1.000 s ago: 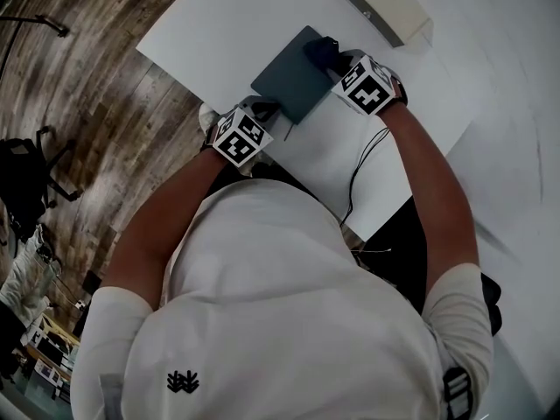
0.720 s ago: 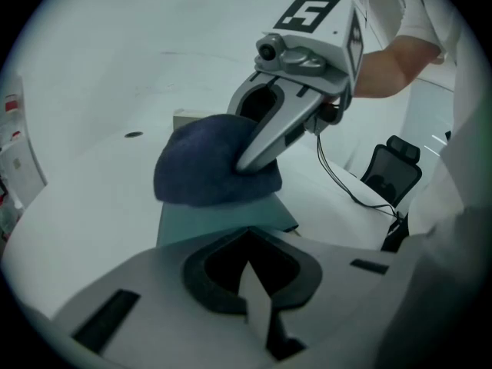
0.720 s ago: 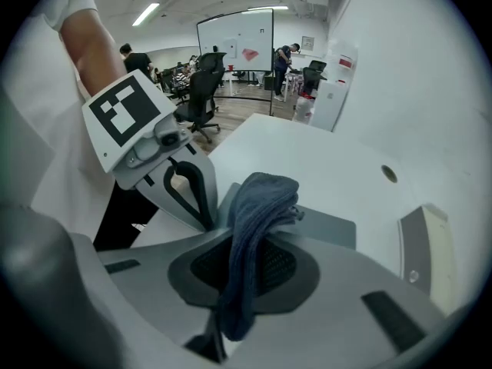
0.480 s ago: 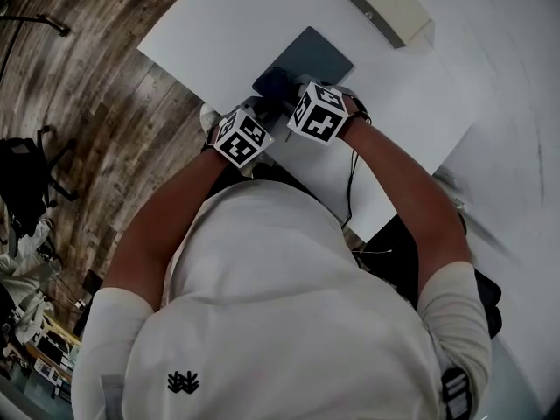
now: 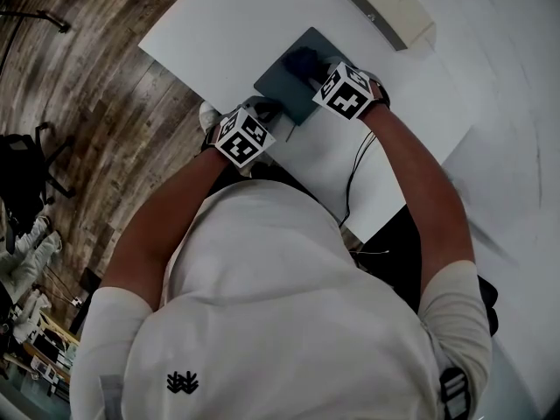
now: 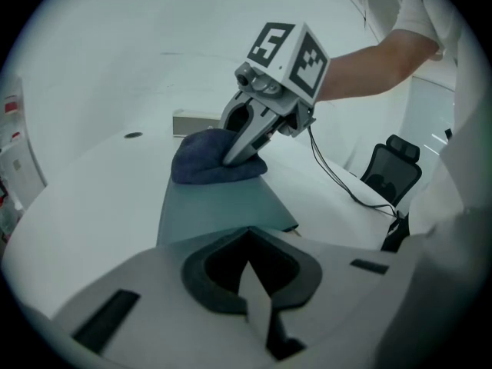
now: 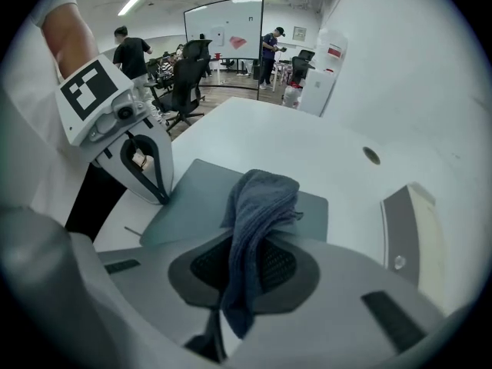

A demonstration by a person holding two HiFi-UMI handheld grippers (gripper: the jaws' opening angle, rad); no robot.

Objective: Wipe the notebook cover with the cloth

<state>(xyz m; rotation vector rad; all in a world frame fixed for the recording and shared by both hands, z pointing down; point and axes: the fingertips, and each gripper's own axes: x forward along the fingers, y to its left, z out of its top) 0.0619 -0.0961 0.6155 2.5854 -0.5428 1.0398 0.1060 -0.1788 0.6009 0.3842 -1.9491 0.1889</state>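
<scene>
Right gripper (image 5: 317, 70) clamped on cloth (image 5: 300, 59), pressing it mid-cover on notebook (image 5: 282, 84); left gripper (image 5: 269, 110), jaws together, pins the near corner beside the table (image 5: 219, 24) edge, bare tabletop beyond.

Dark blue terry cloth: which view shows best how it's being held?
The right gripper view: the dark blue terry cloth runs between the right gripper's shut tongs and drapes onto the grey-green notebook cover. The left gripper view shows it bunched under those tongs from the side; the head view gives only a dark patch.
</scene>
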